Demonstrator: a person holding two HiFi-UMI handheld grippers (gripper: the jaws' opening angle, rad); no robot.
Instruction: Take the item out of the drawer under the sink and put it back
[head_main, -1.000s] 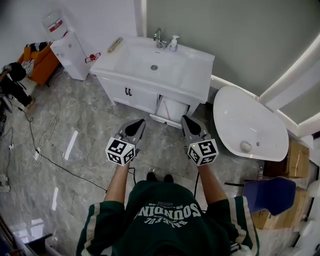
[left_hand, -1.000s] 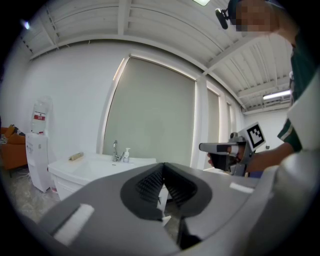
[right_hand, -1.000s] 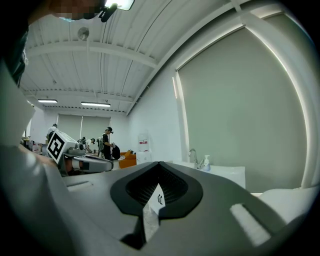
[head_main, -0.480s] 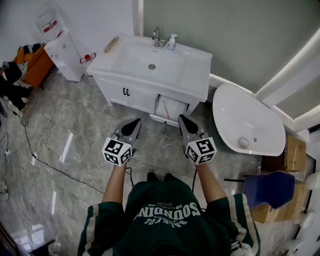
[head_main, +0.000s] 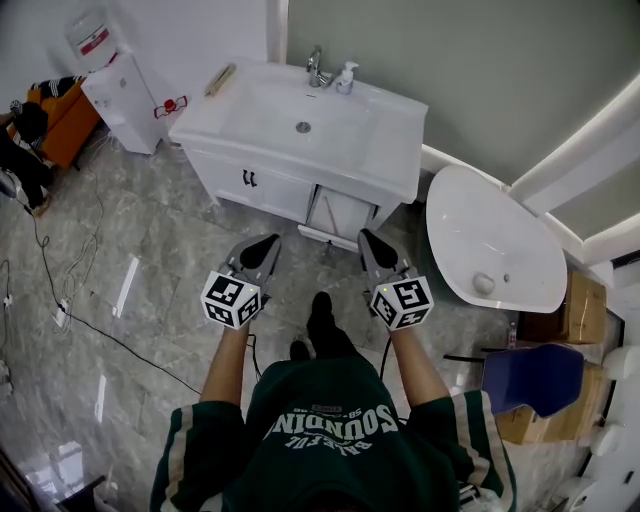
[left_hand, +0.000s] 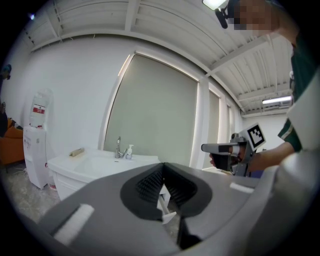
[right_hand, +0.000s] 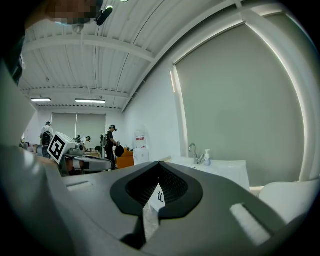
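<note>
The white sink cabinet (head_main: 255, 180) stands ahead of me against the wall. Its drawer (head_main: 342, 214), under the right of the basin, juts slightly out of the cabinet front. No item inside it shows. My left gripper (head_main: 268, 243) and right gripper (head_main: 366, 241) hover side by side over the floor, short of the cabinet, both shut and empty. In the left gripper view the left gripper (left_hand: 162, 171) points towards the cabinet (left_hand: 75, 175), with the right gripper (left_hand: 220, 148) off to its right. The right gripper (right_hand: 159, 169) has its jaws pressed together.
A white oval tub (head_main: 490, 250) lies right of the cabinet. A tap (head_main: 316, 65) and soap bottle (head_main: 347, 77) stand on the sink top. A water dispenser (head_main: 115, 85) is at far left, and cables (head_main: 60, 290) trail over the marble floor. Blue chair (head_main: 530, 380) at right.
The person has stepped forward: a dark shoe now shows between the grippers. The cabinet sits a little nearer. Both grippers stay shut and level.
</note>
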